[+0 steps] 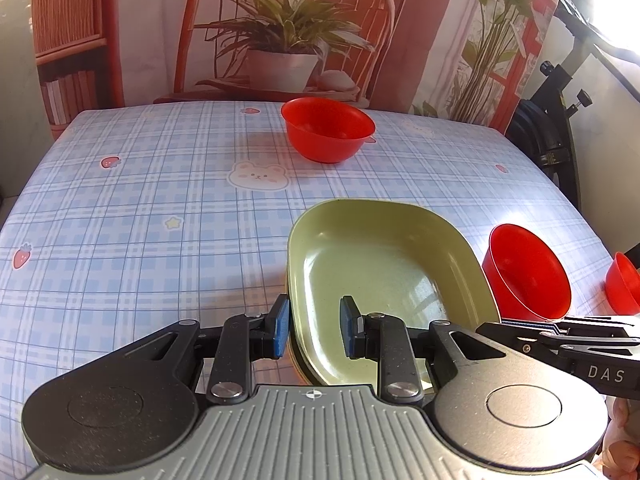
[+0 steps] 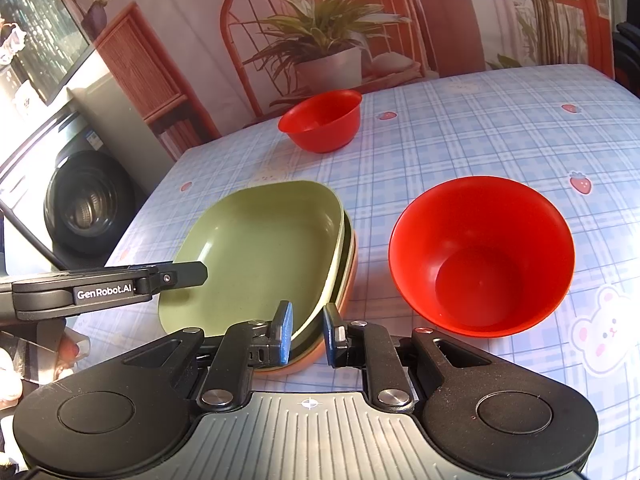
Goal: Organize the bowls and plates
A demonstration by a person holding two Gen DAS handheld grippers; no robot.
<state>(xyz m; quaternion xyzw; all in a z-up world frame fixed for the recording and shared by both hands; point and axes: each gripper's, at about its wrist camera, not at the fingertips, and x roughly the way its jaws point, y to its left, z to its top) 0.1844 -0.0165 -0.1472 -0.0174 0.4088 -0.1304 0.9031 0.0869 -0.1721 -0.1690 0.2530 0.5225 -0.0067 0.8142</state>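
Fingers of the left gripper (image 1: 313, 327) and right gripper (image 2: 307, 333) each pinch the near rim of the green plate stack (image 2: 256, 248), red bowl (image 2: 482, 256) at three o'clock.

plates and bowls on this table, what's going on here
A person is tidying dishes with a hand-held gripper in each hand. Both are clamped on a stack of green plates on the checked tablecloth: the left hand-held gripper on one edge, the right hand-held gripper on the other. Three red bowls are not stacked: one bowl right beside the plates, a far bowl near the table's back edge, and a third bowl at the frame edge.
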